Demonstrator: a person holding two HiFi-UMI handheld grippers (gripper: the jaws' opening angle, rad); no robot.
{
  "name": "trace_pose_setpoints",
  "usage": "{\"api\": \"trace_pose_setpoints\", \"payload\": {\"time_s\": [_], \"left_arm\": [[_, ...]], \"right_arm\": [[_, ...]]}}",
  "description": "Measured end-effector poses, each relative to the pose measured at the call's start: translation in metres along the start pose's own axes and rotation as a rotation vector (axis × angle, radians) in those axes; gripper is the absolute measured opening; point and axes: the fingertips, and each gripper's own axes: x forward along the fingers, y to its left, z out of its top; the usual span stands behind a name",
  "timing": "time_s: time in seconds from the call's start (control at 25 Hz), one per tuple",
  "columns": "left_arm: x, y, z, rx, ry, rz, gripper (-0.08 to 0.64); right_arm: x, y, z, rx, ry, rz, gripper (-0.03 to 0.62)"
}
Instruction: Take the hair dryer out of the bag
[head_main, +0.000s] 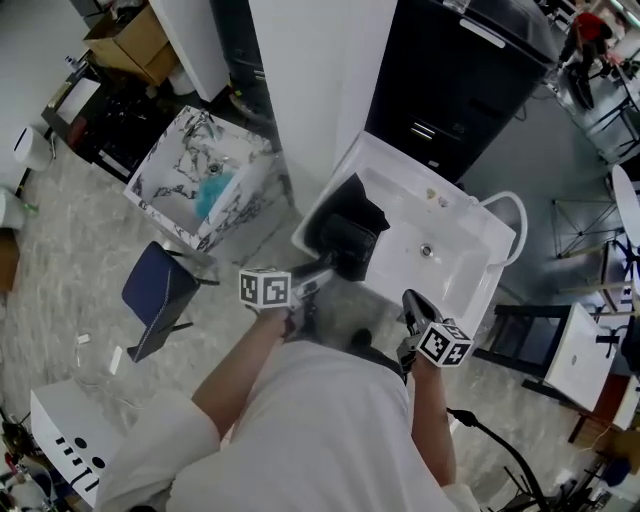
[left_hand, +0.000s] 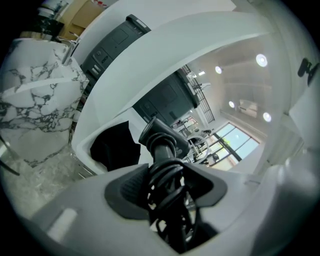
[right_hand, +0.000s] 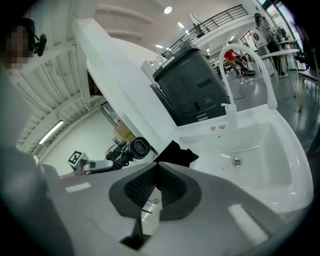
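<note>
A black hair dryer (head_main: 347, 243) hangs in the air at the near left corner of the white sink (head_main: 455, 262). My left gripper (head_main: 318, 272) is shut on its cord-wrapped handle. In the left gripper view the dryer (left_hand: 161, 139) sticks up between the jaws of the left gripper (left_hand: 167, 175), clear of the black bag (left_hand: 116, 145). The bag (head_main: 355, 198) lies crumpled in the sink's left end. My right gripper (head_main: 410, 300) is shut and holds nothing, near the sink's front edge. The right gripper view shows the right gripper (right_hand: 157, 167), the dryer (right_hand: 138, 148) and the bag (right_hand: 176, 153).
A white arched faucet (head_main: 510, 205) stands at the sink's right end. Behind the sink are a black cabinet (head_main: 450, 80) and a white pillar (head_main: 310, 70). On the floor to the left stand a marble-patterned box (head_main: 200, 180) and a dark blue chair (head_main: 155, 290).
</note>
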Motion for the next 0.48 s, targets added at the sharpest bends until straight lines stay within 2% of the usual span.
{"api": "trace_pose_setpoints", "payload": {"time_s": [0.24,0.48], "left_arm": [[0.004,-0.025,-0.003,-0.030,-0.048,0.011,0.215],[0.009,-0.033,-0.007,-0.061,-0.085,0.020,0.215]], "right_arm": [[-0.029,-0.005,0.020,-0.026,-0.034,0.055,0.005],[-0.042,-0.012,0.025,-0.031,-0.035,0.103,0.005]]}}
